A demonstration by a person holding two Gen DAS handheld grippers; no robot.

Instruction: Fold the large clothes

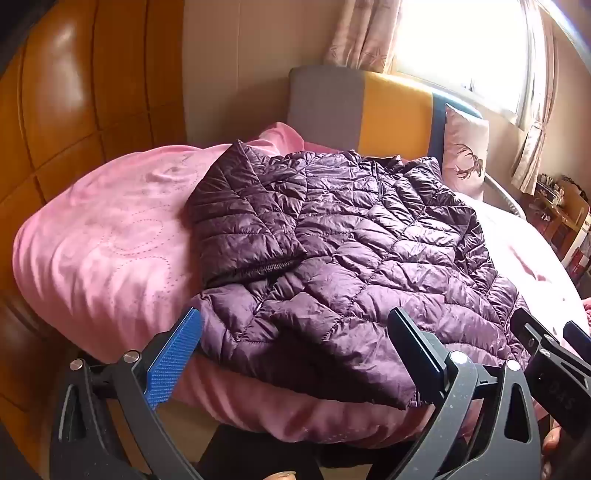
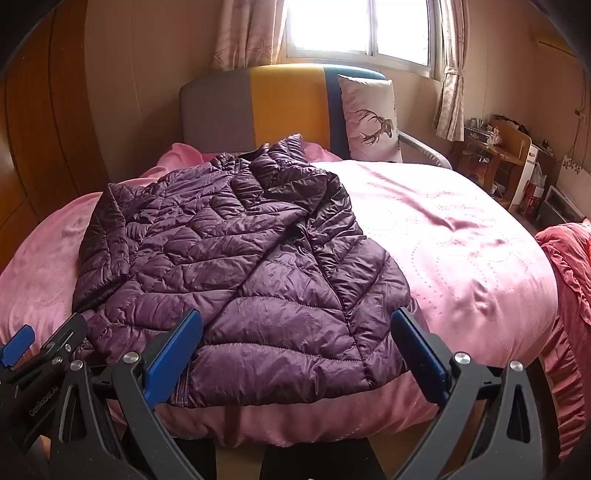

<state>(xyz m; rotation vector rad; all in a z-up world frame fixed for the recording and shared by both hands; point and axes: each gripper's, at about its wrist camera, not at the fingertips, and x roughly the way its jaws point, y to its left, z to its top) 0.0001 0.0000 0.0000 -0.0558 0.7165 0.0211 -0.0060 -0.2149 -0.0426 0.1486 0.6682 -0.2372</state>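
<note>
On the bed (image 2: pixel 461 236), under a pink quilted cover: one purple quilted puffer jacket (image 2: pixel 236 258), spread front-up across the left half of the mattress, hem at the near edge, collar toward the headboard (image 2: pixel 280 103). Its surface is rumpled; a sleeve lies folded in over the body on the left, and a zip line runs up the middle.

Left gripper (image 1: pixel 295 354): jaws spread wide, nothing between the pads, poised just above the jacket's near hem. One blue ribbed pad faces inward on the left finger; the right finger shows dark.

Right gripper (image 2: pixel 295 350): jaws likewise spread wide and holding nothing, hovering over the near hem, right of the other gripper. Both blue pads visible. The two grippers sit side by side, each showing at the edge of the other's view.

Surroundings:
- Headboard, panelled grey, yellow and dark blue, against the far wall.
- Pillow (image 2: pixel 369 118), pale with an antlered-deer print, propped upright against the headboard's right end.
- Window (image 2: pixel 358 29), bright, with patterned curtains (image 2: pixel 450 74) either side.
- Wooden wardrobe (image 1: pixel 74 110), glossy orange-brown, close along the bed's left side.
- Small wooden desk (image 2: pixel 495 151), cluttered, in the far right corner.
- Coral ruffled fabric (image 2: pixel 569 280) bunched at the bed's right edge.

Obstructions: none lying on the jacket; the right half of the cover is bare.
</note>
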